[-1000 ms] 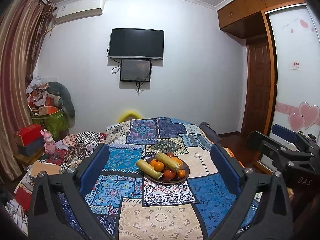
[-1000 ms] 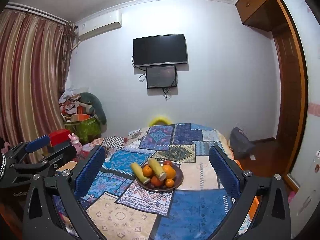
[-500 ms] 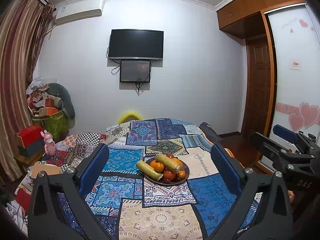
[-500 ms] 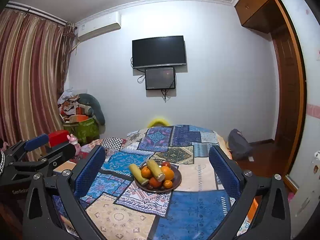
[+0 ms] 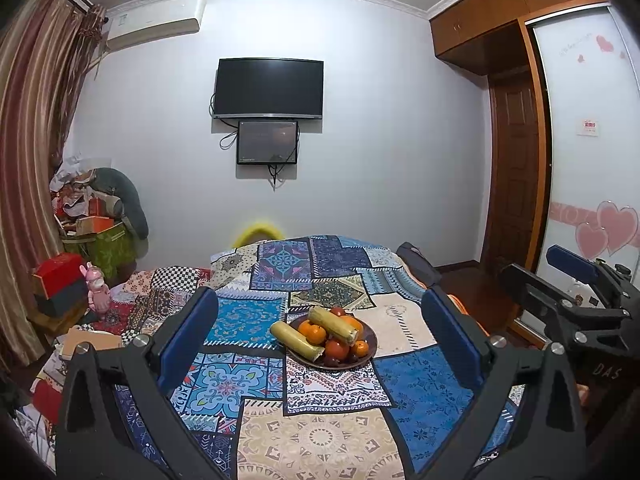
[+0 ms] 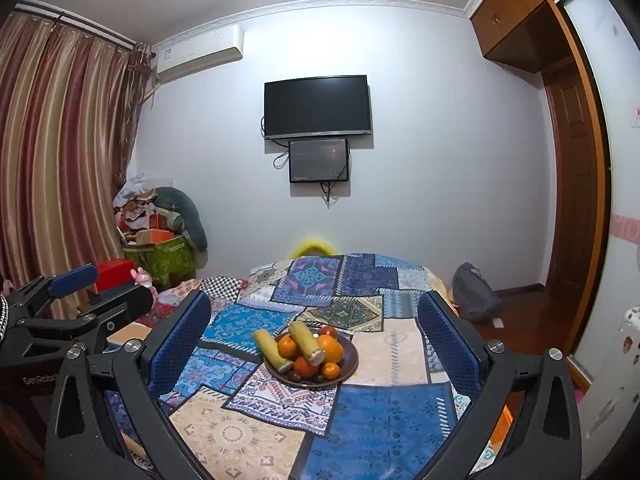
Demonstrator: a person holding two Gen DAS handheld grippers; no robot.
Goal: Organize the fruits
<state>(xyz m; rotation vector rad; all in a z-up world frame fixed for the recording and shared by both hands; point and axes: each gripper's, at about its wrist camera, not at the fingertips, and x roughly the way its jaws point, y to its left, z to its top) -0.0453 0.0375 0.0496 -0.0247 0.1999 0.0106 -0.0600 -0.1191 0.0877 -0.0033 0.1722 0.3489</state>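
Observation:
A dark brown plate (image 5: 370, 346) (image 6: 352, 360) sits in the middle of a patchwork-covered table (image 5: 320, 440) (image 6: 380, 420). It holds two corn cobs (image 5: 297, 337) (image 6: 307, 343), several oranges (image 5: 314, 332) (image 6: 331, 350) and small red fruits (image 5: 337, 349). My left gripper (image 5: 319, 308) is open and empty, held above the near table, well short of the plate. My right gripper (image 6: 314, 312) is open and empty too, also short of the plate. Each gripper shows at the edge of the other's view, the right gripper (image 5: 576, 296) at the right and the left gripper (image 6: 68, 312) at the left.
A wall with a TV (image 5: 269, 88) stands behind the table. Boxes and a pile of clutter (image 5: 92, 224) sit at the left by striped curtains. A pink toy (image 5: 98, 290) stands at the table's left. A wooden door and wardrobe (image 5: 516, 184) are at the right.
Both grippers have shifted only slightly; the plate sits a little lower and closer in the right wrist view. Nothing was taken hold of.

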